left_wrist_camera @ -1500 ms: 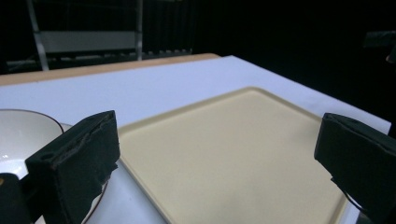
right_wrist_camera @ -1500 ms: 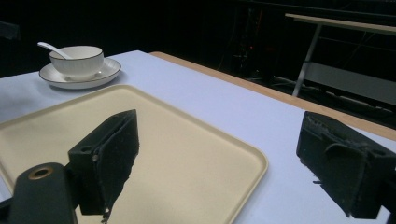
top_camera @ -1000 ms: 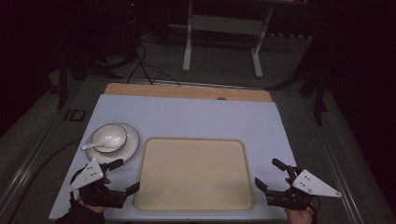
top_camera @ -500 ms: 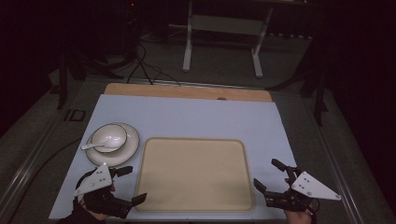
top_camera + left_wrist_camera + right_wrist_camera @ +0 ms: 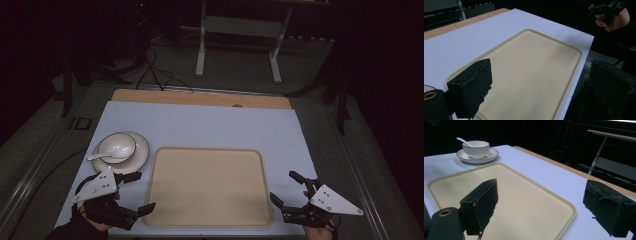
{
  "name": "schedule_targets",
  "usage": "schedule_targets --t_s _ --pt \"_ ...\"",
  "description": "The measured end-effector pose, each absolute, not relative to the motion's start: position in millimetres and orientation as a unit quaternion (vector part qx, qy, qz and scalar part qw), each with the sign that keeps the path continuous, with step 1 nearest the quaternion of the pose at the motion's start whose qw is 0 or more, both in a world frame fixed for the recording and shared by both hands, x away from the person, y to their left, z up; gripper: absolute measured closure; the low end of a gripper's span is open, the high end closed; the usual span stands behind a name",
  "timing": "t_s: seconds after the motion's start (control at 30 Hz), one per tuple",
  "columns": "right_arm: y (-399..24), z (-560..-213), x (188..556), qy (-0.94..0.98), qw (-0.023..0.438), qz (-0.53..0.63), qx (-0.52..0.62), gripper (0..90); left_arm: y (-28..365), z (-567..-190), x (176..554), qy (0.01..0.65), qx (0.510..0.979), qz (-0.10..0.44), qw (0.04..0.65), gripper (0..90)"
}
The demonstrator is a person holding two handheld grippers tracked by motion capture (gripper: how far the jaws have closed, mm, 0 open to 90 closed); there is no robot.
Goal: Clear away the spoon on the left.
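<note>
A beige tray (image 5: 207,187) lies on the white table top near the front edge. Left of it, a white bowl (image 5: 120,146) with a spoon (image 5: 97,156) stands on a saucer (image 5: 140,155). My left gripper (image 5: 140,192) hovers at the tray's front left corner; its jaws stand open, have just been closing a little, and hold nothing. In the left gripper view the left gripper (image 5: 541,90) looks across the tray (image 5: 531,67). My right gripper (image 5: 286,187) stands open and empty off the tray's right edge. The right gripper (image 5: 545,207) faces the tray (image 5: 506,195) and the bowl (image 5: 476,148).
A wooden strip (image 5: 200,97) borders the table's far edge. Beyond it, on the dark floor, are a metal stand (image 5: 237,45) and cables (image 5: 155,70). The person's right hand (image 5: 609,15) shows far off in the left gripper view.
My left gripper has risen and shifted slightly right, toward the tray's corner. The right gripper has kept still.
</note>
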State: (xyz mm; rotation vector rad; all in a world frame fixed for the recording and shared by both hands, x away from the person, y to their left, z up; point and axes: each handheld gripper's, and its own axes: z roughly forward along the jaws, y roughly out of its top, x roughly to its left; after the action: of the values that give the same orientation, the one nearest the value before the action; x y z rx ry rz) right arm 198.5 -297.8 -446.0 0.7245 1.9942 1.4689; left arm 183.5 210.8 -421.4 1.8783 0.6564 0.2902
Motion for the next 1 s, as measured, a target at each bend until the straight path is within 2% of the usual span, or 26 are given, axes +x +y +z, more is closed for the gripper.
schedule_targets --t_s 0.57,1.0 --pt "-298 -447 199 0.742 0.273 0.547 0.274 12.7 244 -385 196 0.294 0.770 0.150 0.546 11.9" --pt "-295 -449 200 0.748 0.273 0.541 0.272 12.7 296 -388 206 0.367 0.742 0.173 0.534 15.0"
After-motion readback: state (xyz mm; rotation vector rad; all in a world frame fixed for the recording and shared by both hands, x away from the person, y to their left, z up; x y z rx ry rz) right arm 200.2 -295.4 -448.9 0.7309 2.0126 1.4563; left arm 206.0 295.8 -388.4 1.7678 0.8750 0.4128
